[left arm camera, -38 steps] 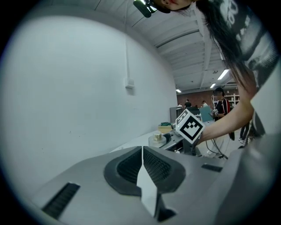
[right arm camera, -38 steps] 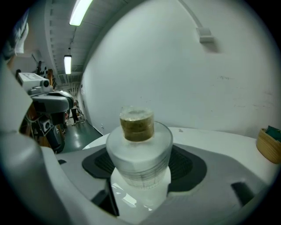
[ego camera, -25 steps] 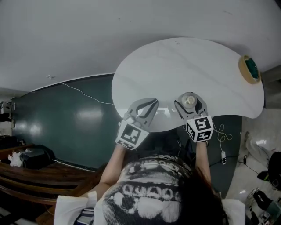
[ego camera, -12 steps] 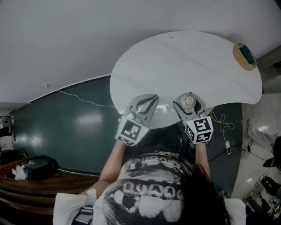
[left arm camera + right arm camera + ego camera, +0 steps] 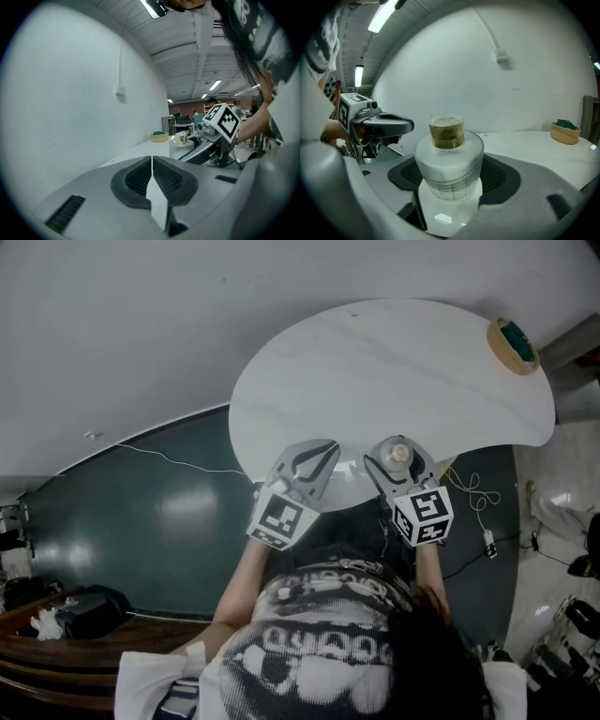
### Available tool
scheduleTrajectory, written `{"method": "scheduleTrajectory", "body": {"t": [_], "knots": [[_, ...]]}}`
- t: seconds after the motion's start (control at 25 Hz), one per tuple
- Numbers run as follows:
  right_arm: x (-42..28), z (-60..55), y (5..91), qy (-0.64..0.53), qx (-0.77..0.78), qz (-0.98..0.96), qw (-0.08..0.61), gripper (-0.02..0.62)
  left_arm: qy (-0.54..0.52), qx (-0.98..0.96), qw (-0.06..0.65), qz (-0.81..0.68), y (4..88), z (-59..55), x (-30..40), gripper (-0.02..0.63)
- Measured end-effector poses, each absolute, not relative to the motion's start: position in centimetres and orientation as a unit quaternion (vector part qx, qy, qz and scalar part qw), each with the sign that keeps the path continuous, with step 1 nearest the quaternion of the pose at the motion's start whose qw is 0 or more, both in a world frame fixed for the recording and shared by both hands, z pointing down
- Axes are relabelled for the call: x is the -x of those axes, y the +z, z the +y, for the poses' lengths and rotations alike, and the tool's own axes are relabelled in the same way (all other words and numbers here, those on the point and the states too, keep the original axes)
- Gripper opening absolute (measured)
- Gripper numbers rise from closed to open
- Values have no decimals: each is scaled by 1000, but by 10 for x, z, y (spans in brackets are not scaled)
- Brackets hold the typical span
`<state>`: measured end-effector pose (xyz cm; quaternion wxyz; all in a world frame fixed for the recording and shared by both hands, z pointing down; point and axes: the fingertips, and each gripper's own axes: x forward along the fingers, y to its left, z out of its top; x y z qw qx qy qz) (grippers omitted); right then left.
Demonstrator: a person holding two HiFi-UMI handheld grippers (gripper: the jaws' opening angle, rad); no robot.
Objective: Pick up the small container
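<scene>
Item: small container. Frosted translucent cylinder with printed graduation lines, topped by a narrower clear section showing brownish-yellow content. Upright. Clamped between the jaws of the right gripper, at 6 o'clock on the white table, by its edge.

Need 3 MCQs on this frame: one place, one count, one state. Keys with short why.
1. Where is the bowl with green contents?
A. near the table's far right edge
B. between the tools
C. on the floor
2. How many tools hold something?
A. none
B. one
C. two
3. The left tool's jaws are:
A. wide apart
B. shut, empty
C. shut on an object
Key: 1 A, seen in head view. 2 B, only the right tool grips the small container. 3 B, its jaws meet with nothing between.
</scene>
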<state>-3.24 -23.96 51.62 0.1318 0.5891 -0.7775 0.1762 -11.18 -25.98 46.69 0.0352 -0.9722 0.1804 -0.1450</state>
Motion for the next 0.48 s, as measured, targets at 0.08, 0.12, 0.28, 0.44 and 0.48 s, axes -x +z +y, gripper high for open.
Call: {"method": "scheduleTrajectory", "body": {"t": [0.08, 0.12, 0.28, 0.44, 0.48], "knots": [[34, -238, 516, 175, -590, -777, 130, 336, -142, 973, 38, 178, 465, -257, 111, 11], [34, -237, 516, 175, -590, -777, 129, 337, -141, 973, 39, 176, 464, -257, 111, 11], [32, -238, 516, 175, -591, -777, 126, 337, -139, 974, 42, 172, 463, -254, 105, 11], [30, -240, 517, 176, -590, -778, 122, 336, -139, 975, 43, 167, 464, -252, 100, 11], [29, -241, 517, 176, -590, -779, 121, 336, -139, 975, 43, 165, 464, -250, 99, 11]]}}
